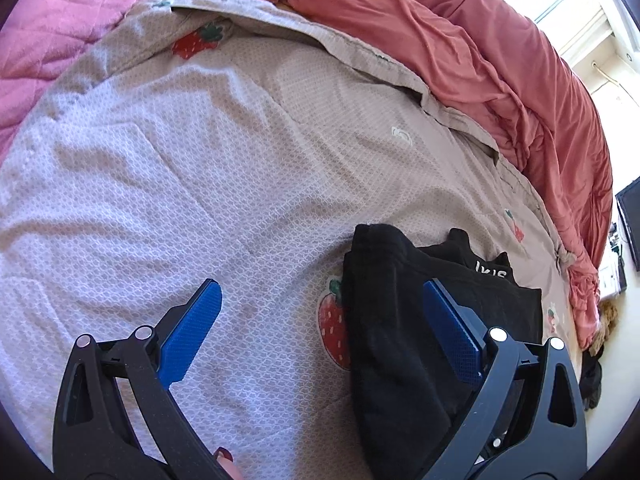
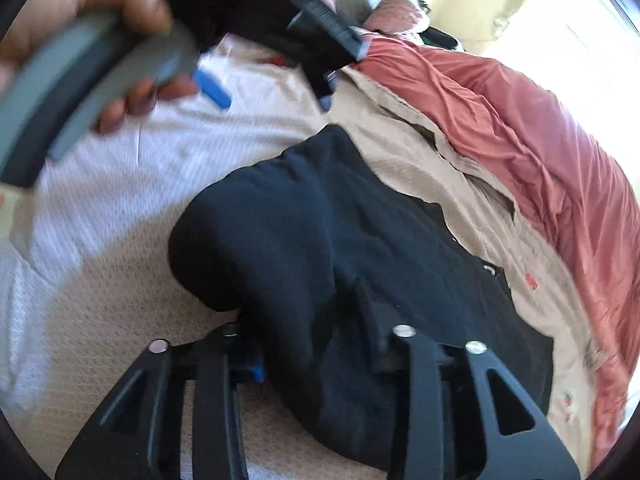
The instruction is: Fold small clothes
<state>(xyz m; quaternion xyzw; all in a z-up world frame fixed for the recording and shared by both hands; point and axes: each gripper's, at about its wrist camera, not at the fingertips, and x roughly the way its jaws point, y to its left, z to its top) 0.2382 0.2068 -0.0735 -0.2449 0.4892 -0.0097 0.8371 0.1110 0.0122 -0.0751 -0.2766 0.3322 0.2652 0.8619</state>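
Mid-fold, by the look of it — black garment (image 2: 320,248) bunched on the bed (image 1: 200,160), beside the red quilt (image 1: 480,60). Right gripper (image 2: 320,360) fingers pinching its near edge; left gripper (image 1: 320,320) fingers wide, empty. Next, probably: seize the garment's other edge.

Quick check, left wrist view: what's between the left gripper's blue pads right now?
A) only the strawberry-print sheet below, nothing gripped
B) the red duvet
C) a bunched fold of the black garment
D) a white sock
A: the left gripper stands wide open over the strawberry-print sheet; the black garment reaches only its right-hand finger, unpinched.
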